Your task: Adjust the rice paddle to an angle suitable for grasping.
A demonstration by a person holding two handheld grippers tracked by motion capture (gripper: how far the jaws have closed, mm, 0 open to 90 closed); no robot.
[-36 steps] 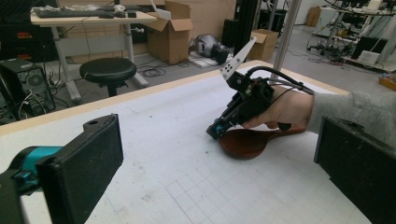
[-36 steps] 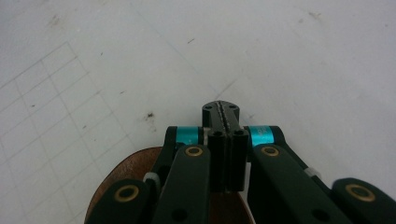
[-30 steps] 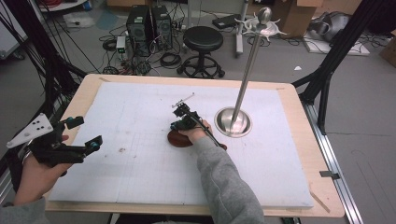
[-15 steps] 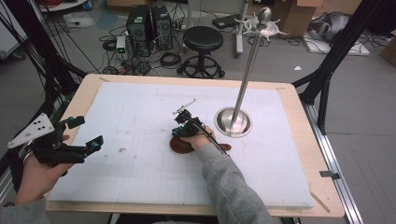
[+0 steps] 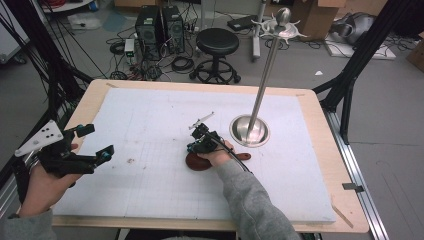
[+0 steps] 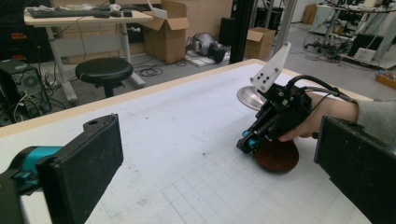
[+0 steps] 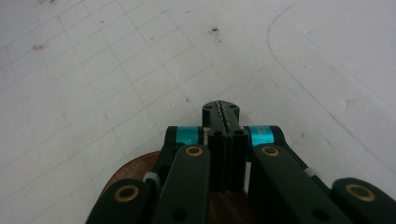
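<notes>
Right hand-held gripper [image 5: 196, 145], closed, over round brown disc [image 5: 196, 161].

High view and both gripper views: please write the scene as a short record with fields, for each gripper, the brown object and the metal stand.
left gripper: open, held above the left part of the table, nothing between its jaws
right gripper: shut, jaws pressed together, empty, low over the brown disc
brown wooden disc: flat on the white mat, under the right gripper
metal stand: upright, round base on the mat, right of the disc
white mat: covers the wooden table
</notes>
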